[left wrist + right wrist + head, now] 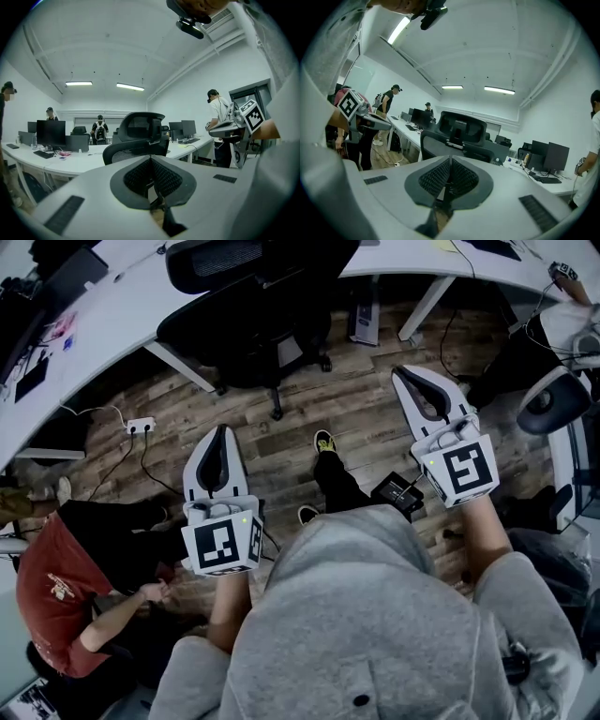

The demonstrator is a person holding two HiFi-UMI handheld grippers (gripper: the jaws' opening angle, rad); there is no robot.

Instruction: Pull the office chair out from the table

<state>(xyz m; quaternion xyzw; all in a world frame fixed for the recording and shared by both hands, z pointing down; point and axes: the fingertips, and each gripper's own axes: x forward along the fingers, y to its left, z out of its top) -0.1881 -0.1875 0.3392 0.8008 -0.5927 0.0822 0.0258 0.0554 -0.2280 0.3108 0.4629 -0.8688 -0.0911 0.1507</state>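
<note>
Against the table [112,306], facing an office chair [253,310] pushed in at the white top, its back turned toward both grippers and well apart from them. Risking, by this reading, a chair swinging sideways instead of rolling straight out from the table, through a pull applied on one side only, and knocking against a table leg [183,367]. Risking too long a roll as well, carrying the chair out from the table toward the person in a red shirt [56,568] low on the floor at the left. Approaching with the left gripper [222,430] pinched fully together on nothing and the right gripper [403,373] likewise closed and empty, so probably needing to part the jaws before reaching the backrest, or else merely hooking it and slipping off the frame. Risking a castor snagging the power strip [141,425] and its cable lying just out from the table's left leg. Showing, on the chair itself, black all over: a broad mesh back, a separate headrest [225,259] above it nearest the table, and a star base [277,399] on small castors standing out from the table on wood planks, probably rolling and pivoting freely.
</note>
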